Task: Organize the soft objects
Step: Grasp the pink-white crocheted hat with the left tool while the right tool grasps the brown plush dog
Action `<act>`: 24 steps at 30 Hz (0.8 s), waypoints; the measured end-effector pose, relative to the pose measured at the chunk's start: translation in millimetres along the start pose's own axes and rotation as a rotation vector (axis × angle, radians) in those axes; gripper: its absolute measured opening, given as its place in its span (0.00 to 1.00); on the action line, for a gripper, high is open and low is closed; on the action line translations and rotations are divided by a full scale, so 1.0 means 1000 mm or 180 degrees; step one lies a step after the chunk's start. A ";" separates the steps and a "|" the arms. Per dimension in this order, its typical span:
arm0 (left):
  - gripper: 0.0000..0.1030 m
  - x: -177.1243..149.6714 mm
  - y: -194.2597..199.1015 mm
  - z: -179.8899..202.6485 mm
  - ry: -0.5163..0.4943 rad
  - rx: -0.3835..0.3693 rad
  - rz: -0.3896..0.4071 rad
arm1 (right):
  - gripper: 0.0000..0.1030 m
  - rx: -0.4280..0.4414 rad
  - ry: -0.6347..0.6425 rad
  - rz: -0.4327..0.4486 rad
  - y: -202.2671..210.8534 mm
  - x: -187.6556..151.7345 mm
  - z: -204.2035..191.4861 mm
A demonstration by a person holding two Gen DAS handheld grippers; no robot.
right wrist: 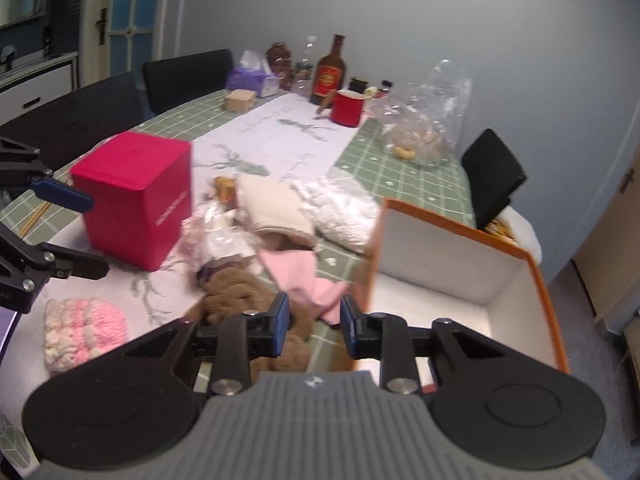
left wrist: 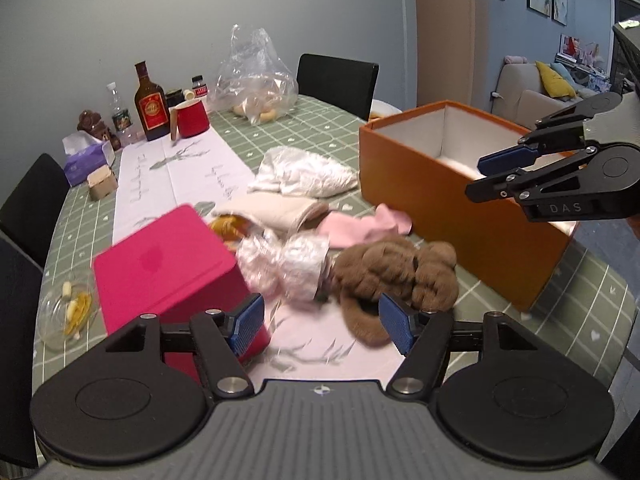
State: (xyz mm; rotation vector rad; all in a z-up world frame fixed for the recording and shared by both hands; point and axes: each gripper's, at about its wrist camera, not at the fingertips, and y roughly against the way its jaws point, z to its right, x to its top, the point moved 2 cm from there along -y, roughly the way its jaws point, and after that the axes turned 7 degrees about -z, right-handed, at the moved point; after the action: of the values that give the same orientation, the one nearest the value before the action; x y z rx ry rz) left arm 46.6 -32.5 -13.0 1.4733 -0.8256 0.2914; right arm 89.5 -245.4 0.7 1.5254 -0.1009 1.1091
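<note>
On the table (left wrist: pixel 280 136), brown plush (left wrist: pixel 396 272), orange box (left wrist: pixel 472 216)

Left claw (left wrist: pixel 322 326) with jaws apart and nothing between them, above a brown plush toy (left wrist: pixel 396 272) on the counter (left wrist: pixel 288 132), pink box (left wrist: pixel 168 268) at left, open orange box (left wrist: pixel 460 184) at right (right claw (left wrist: pixel 484 178) over its rim), white cloth (left wrist: pixel 308 172) behind.

Layout on the surface (left wrist: pixel 280 128): an open orange cardboard box (left wrist: pixel 460 200) stands at right and a closed crimson cube-shaped box (left wrist: pixel 168 268) at left. Between them, front to back, lie a brown plush bear (left wrist: pixel 400 272), a pink folded cloth (left wrist: pixel 360 226), a beige rolled cloth (left wrist: pixel 280 208) and a white crumpled cloth (left wrist: pixel 308 174). Behind these stand a red mug (left wrist: pixel 192 118) and a dark glass bottle (left wrist: pixel 150 106).
</note>
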 end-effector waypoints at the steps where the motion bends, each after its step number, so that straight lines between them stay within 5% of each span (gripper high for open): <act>1: 0.78 -0.006 -0.002 -0.003 0.0009 -0.0006 -0.0004 | 0.26 0.0051 0.0029 -0.0035 -0.005 -0.001 -0.008; 11: 0.79 -0.047 -0.018 -0.011 -0.0102 -0.0175 -0.0175 | 0.37 0.0194 0.0033 -0.0399 -0.055 -0.023 -0.045; 21: 0.81 -0.070 -0.034 -0.003 -0.0179 -0.0395 -0.0367 | 0.68 0.0113 0.0061 -0.0382 -0.061 -0.022 -0.050; 24: 0.81 -0.073 -0.041 -0.001 -0.0165 -0.0397 -0.0448 | 0.68 0.0128 0.0069 -0.0402 -0.063 -0.022 -0.052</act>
State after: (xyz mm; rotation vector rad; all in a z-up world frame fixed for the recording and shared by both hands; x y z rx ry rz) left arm 21.6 -14.1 -91.0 1.4186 -0.7635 0.0947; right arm 86.4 -194.9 -67.6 1.5336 0.0325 1.0320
